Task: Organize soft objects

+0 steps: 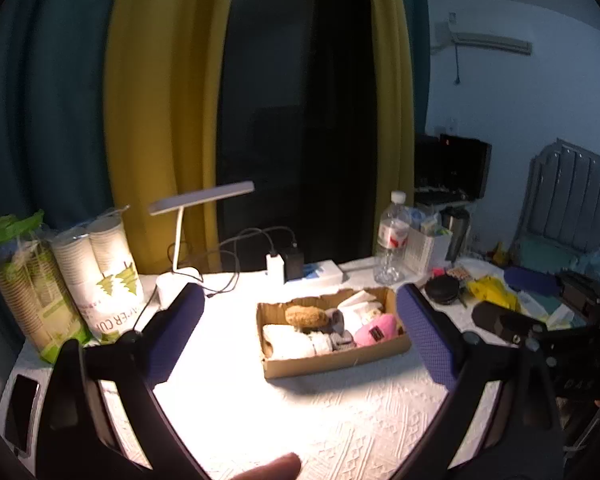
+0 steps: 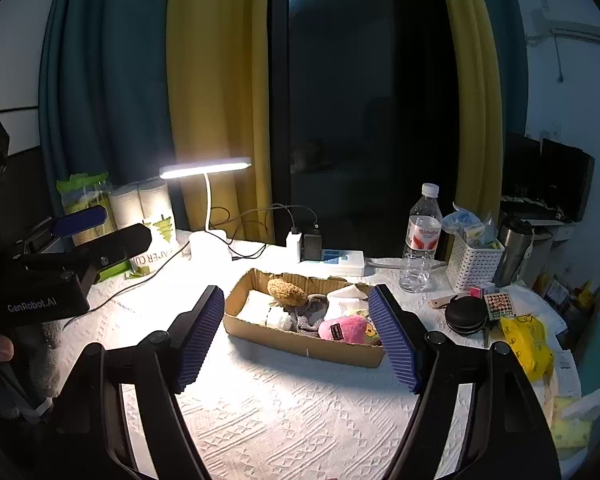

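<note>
A: Fingers on both sides stand wide with nothing between them: left gripper (image 1: 300, 332), right gripper (image 2: 298, 336).

B: And the soft things?

A: All in the shallow brown cardboard tray (image 2: 300, 346) mid-tabletop: fuzzy pink plush toy (image 2: 342, 328) at its 4 o'clock corner, brown woolly ball (image 2: 286, 290) at 12, white rolled cloths (image 1: 288, 340) at 8.

B: Risks?

A: Low walls; a careless drop could spill over. Clear plastic water bottle (image 2: 420, 240) at 2 o'clock may topple. White textured tabletop (image 2: 292, 408) lies open at 6.

Soft toys (image 1: 340, 326) in cardboard box (image 1: 336, 364)
</note>
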Demonstrator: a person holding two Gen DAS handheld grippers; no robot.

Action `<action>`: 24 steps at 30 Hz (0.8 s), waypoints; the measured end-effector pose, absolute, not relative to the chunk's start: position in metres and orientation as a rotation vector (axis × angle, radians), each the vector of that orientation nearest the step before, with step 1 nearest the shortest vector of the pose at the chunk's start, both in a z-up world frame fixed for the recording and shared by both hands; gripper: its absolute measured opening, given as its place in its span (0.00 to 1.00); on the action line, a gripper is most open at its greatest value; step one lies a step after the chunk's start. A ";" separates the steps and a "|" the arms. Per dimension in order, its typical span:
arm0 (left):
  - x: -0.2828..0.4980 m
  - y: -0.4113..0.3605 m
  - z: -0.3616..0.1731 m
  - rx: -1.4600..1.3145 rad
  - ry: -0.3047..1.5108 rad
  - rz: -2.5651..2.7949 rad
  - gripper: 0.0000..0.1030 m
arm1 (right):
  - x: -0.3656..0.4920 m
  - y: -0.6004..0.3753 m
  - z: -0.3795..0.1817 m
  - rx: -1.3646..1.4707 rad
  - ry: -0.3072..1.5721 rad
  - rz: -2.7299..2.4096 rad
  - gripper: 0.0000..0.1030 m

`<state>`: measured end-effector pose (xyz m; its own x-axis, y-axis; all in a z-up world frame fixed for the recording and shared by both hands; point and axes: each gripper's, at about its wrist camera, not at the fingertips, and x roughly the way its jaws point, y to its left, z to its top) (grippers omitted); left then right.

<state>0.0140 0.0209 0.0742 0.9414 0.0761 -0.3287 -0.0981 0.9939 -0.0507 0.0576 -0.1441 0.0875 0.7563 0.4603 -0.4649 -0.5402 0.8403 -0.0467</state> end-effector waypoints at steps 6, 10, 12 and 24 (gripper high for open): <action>0.006 0.021 0.081 -0.074 0.301 0.094 0.95 | 0.054 -0.151 0.096 -0.168 0.439 0.539 0.76; 0.009 0.023 0.081 -0.090 0.326 0.060 0.95 | 0.058 -0.156 0.098 -0.139 0.437 0.525 0.76; 0.010 0.023 0.082 -0.081 0.327 0.068 0.95 | 0.059 -0.157 0.098 -0.139 0.441 0.519 0.76; 0.013 0.019 0.088 -0.053 0.322 0.062 0.95 | 0.070 -0.163 0.105 -0.119 0.433 0.507 0.76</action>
<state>0.0131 0.0186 0.0880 0.9466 0.0528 -0.3180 -0.0697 0.9967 -0.0420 0.0704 -0.1626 0.1053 0.7862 0.4443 -0.4294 -0.4940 0.8694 -0.0050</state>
